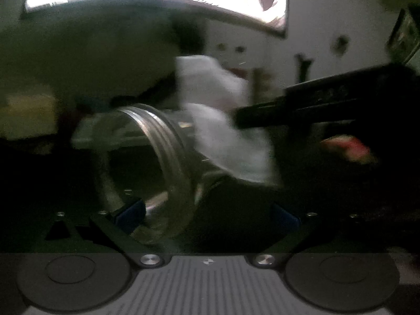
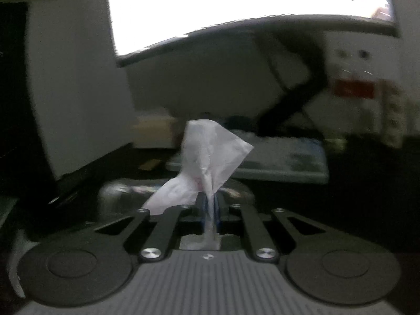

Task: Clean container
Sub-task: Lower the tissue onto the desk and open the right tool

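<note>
A clear glass jar (image 1: 157, 162) with a threaded mouth lies on its side between the fingers of my left gripper (image 1: 207, 214), which is shut on it. Its mouth faces right. My right gripper (image 1: 241, 120) comes in from the right in the left wrist view, holding a white tissue (image 1: 225, 120) at the jar's mouth. In the right wrist view my right gripper (image 2: 209, 210) is shut on the white tissue (image 2: 210, 152), which sticks up past the fingertips. The jar (image 2: 120, 191) shows as a blurred glassy shape just below and left of it.
A bright window (image 2: 236, 5) fills the top of both views. A white tray or board (image 2: 275, 162) lies on the dark table beyond the tissue. A pale wall with sockets (image 2: 351, 55) is at the right. A red object (image 1: 349, 147) sits by the right gripper.
</note>
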### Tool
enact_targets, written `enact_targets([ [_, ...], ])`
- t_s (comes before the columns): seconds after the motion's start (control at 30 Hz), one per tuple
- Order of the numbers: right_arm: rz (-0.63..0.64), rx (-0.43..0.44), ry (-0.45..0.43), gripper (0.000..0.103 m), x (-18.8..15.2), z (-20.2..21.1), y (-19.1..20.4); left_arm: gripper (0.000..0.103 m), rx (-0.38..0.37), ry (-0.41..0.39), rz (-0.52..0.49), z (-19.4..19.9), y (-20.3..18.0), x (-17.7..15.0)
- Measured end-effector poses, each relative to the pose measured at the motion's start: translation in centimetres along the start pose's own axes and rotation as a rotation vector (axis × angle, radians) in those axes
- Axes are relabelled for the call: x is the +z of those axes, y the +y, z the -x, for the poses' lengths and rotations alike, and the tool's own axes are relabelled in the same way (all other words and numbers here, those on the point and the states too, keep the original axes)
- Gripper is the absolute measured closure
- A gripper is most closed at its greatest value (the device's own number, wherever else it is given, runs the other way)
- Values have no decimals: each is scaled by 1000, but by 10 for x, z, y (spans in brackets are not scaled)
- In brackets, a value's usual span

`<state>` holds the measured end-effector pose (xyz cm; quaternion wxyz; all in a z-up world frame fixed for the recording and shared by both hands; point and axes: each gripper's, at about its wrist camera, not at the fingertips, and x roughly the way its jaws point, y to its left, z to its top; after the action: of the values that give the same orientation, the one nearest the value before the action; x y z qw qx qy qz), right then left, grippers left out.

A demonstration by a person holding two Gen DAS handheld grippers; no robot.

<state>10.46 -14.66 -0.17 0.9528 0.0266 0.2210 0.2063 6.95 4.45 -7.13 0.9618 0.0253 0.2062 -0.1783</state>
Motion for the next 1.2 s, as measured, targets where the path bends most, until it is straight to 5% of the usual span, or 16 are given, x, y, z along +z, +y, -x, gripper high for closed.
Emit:
enact_targets([
  [0.03,-24,-29,-6,94,-2,4,-6,29,56,1,-17,0,-2,0],
  [0.07,-43,-40,-10,94,-4,9,-13,34,112,2,-34,1,-5,1],
  [0.13,-65,-47,-5,94,-6,16,-23,55,130,-6,-27,1,-1,1],
  [0.27,-74,-73,7,94,-11,21,-31,65,120,-18,13,2,3,3],
  [0.43,-72,-93,58,93,-14,4,-38,88,216,-26,-88,-4,-31,8],
  [0.9,-37,-105,166,80,-17,-36,-68,92,431,36,-110,-68,-103,39],
  [0.97,-38,-103,196,47,-19,-38,-70,91,459,62,-123,-73,-109,37],
  [1.03,-10,-119,197,32,-21,-37,-67,81,454,89,-87,-73,-107,35],
  [1.2,25,-140,138,21,-23,-27,-59,62,404,96,-9,-62,-102,33],
])
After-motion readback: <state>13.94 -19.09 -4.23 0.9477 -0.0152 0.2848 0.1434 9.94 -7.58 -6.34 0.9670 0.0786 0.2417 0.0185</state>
